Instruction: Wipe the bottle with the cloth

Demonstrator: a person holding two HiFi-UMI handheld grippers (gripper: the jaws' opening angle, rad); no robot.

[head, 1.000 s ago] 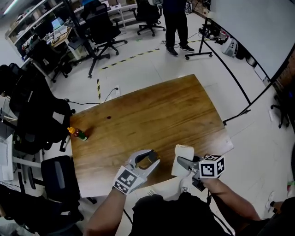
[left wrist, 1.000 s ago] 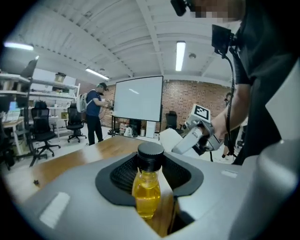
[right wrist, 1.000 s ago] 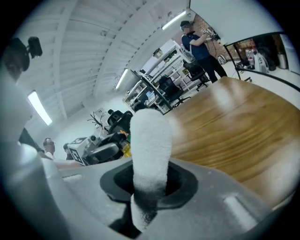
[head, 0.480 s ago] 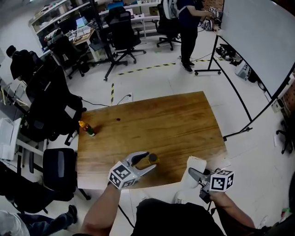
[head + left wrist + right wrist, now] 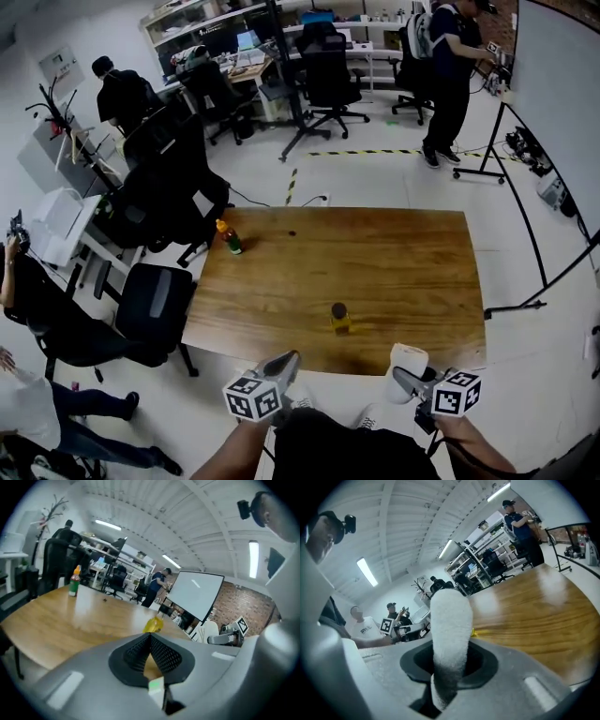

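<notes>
**Cloth gripped, bottle free**

The bottle (image 5: 339,317) is standing near the front edge of the table (image 5: 403,253). Off that edge, the left gripper (image 5: 292,357) has just been closing its empty jaws together; the right gripper (image 5: 403,378) is clamping the cloth (image 5: 408,360)

Left gripper (image 5: 287,360) and right gripper (image 5: 403,377): pale grey shells, black meshed pads (image 5: 165,656). Each has a cube (image 5: 253,397) with black-and-white square markers. Person wears a black top (image 5: 347,448), forearms bare.

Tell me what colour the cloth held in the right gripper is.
White. The cloth shows best in the right gripper view, clamped between the jaws.
</notes>
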